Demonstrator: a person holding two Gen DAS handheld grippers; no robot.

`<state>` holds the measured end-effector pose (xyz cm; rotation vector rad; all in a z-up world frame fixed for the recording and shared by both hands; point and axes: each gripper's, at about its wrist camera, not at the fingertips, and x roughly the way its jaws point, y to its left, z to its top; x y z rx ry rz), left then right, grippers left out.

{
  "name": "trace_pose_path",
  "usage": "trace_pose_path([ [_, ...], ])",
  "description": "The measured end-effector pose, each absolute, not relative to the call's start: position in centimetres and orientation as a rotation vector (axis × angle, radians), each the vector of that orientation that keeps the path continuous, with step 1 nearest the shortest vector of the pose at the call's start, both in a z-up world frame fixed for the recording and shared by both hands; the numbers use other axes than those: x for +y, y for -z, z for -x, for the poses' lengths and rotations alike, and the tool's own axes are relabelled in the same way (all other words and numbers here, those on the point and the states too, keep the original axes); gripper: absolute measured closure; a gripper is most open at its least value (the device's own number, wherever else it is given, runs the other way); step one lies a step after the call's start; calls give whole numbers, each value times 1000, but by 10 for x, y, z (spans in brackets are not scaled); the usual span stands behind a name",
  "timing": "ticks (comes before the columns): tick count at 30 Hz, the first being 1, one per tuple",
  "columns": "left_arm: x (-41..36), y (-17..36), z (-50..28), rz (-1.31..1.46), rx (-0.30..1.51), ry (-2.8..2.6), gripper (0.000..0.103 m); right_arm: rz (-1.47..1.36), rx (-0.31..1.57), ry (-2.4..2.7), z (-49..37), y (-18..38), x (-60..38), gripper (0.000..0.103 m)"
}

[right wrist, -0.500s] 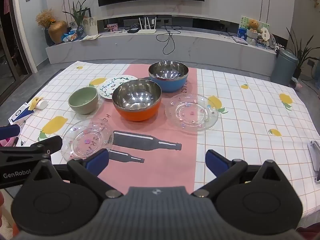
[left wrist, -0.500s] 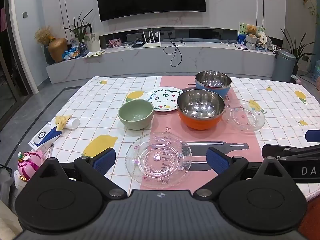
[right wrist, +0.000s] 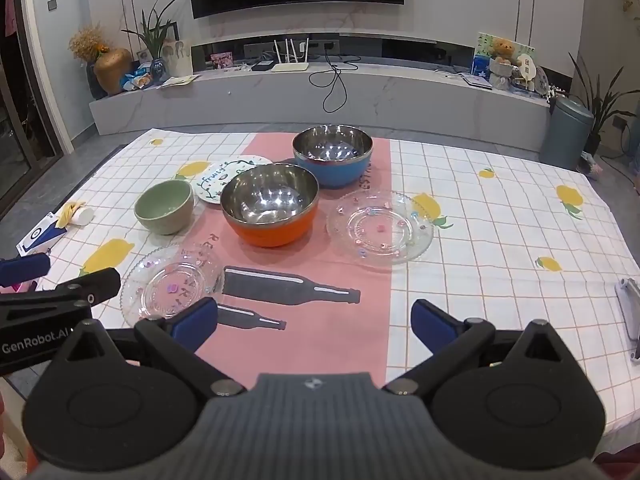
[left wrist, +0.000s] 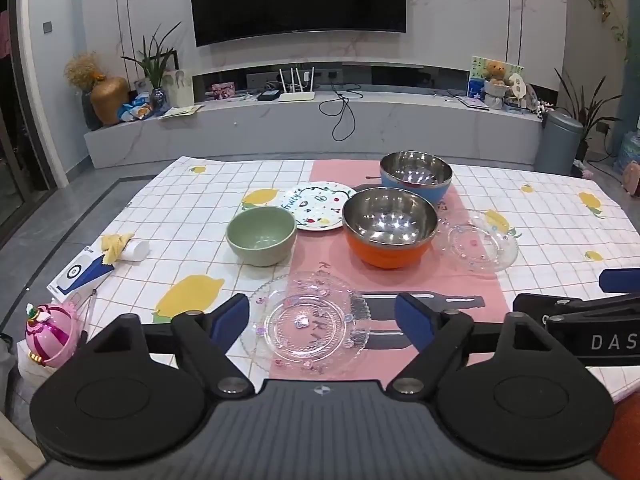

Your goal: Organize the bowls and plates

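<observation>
Left wrist view: lens behind left gripper [left wrist: 322,316], angled down across table [left wrist: 208,216] toward TV wall; near glass plate [left wrist: 308,326] directly ahead between fingers, close. Right wrist view: lens behind right gripper [right wrist: 314,322], same heading, set further right; same plate [right wrist: 172,286] ahead-left. Shared: orange bowl [left wrist: 390,232] [right wrist: 270,204], blue bowl [left wrist: 416,178] [right wrist: 332,156], green bowl [left wrist: 262,234] [right wrist: 164,206], far glass plate [left wrist: 478,246] [right wrist: 380,230].

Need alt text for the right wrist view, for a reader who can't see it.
The open right gripper hovers, holding nothing, over a tablecloth set with an orange bowl, blue bowl, green bowl, printed plate and two clear glass plates.
</observation>
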<state>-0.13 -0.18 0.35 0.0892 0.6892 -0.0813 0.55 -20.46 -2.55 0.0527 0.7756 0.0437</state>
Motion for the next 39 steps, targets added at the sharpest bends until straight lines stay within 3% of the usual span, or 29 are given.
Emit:
trace_pose_path([
  [12,1,-4,1,-14,703,83,18,-83,773,-38,-5,32,-206,2],
  [39,3,-8,7,2,692,75,18,-77,766,-43,-4,33,-201,2],
])
